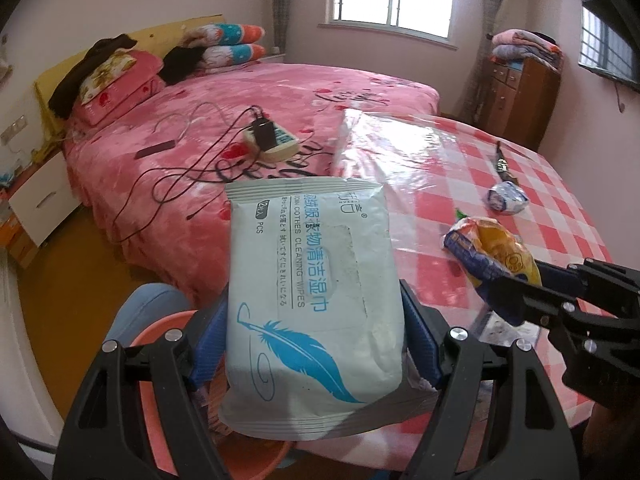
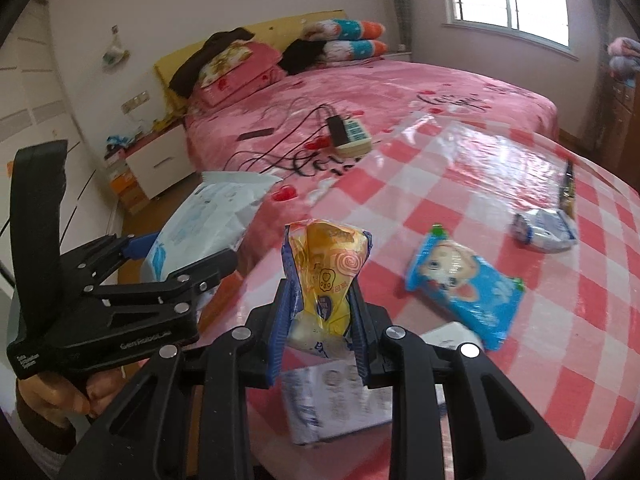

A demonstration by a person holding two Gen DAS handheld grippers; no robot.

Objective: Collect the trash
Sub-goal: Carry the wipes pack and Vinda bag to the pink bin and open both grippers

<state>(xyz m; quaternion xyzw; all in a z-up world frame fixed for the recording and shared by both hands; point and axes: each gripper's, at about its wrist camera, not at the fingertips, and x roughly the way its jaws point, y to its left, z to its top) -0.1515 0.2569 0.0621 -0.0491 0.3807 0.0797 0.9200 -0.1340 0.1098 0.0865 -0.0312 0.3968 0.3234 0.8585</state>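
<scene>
The left gripper (image 1: 316, 344) clamps a white wipes pack (image 1: 312, 300) between its blue pads, held above an orange basin (image 1: 160, 344) just off the near edge of the checkered table (image 2: 480, 184). The right gripper (image 2: 320, 320) clamps a yellow snack wrapper (image 2: 326, 276) over the table's near edge. Farther in on the table lie a blue snack packet (image 2: 466, 284), then a crumpled white wrapper (image 2: 546, 228). Beyond the table stands a pink bed (image 2: 380, 92).
</scene>
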